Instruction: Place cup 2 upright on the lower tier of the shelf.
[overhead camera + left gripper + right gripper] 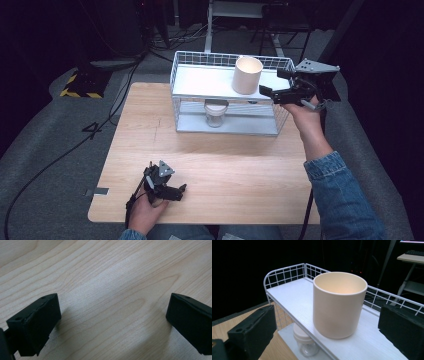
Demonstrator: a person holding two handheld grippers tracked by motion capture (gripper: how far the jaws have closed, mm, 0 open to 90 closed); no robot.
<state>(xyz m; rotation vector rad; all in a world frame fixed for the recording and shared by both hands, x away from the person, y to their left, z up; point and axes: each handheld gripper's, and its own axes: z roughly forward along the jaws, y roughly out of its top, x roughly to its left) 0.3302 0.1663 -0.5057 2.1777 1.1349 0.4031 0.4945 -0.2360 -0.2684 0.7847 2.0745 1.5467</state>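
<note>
Straight ahead of the right gripper (325, 326), between its wide-spread jaws, the cream cup (339, 303) stands upright on the wire rack's (287, 293) top shelf. Advance level, centre it; contact seems not yet made, then close gently.

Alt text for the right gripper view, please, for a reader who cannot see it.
A cream cup stands upright on the top shelf of a white wire rack, straight ahead of the open right gripper, whose two black jaws rise at either side and touch nothing. Below it, on the lower shelf, stands a small clear jar with a white lid.
</note>
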